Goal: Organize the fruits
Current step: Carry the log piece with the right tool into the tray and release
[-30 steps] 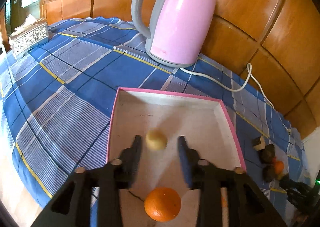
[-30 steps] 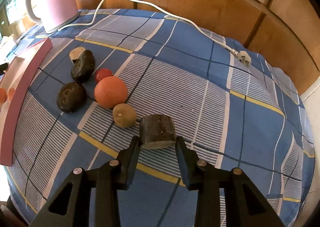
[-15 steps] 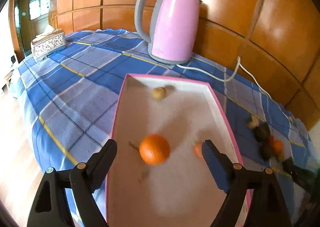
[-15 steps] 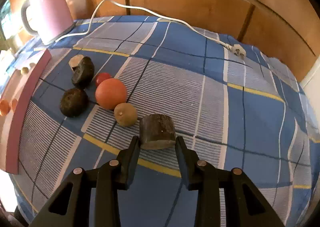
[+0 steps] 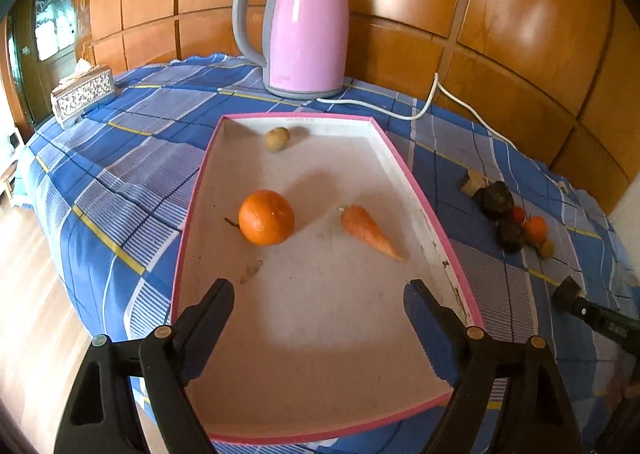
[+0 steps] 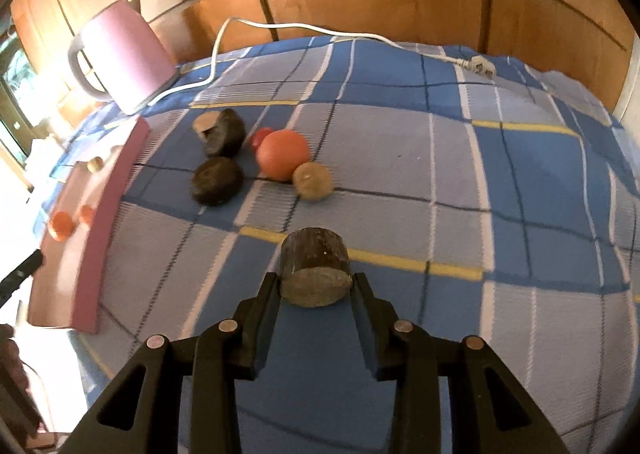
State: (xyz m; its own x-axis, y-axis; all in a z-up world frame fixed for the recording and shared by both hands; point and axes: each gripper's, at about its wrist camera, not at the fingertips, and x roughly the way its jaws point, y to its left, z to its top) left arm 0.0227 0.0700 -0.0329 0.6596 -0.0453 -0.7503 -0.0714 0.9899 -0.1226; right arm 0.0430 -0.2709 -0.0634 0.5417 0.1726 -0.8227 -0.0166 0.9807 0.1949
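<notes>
Above tray [image 5: 424,194], left gripper [image 5: 318,306] spread wide

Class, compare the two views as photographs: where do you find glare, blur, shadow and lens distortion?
Left wrist view: sharp; glare streaks on the pink kettle and the wood panels; the orange casts a soft shadow up and to the right in the tray; fisheye bows the tray's edges. Right wrist view: softer, blurred toward the left, with the window side washed out; the tablecloth bulges like a dome.

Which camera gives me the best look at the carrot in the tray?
The left wrist view: the carrot lies whole and sharp on the floor of the pink-rimmed tray. In the right wrist view it is only a blurry orange spot behind the tray wall.
</notes>
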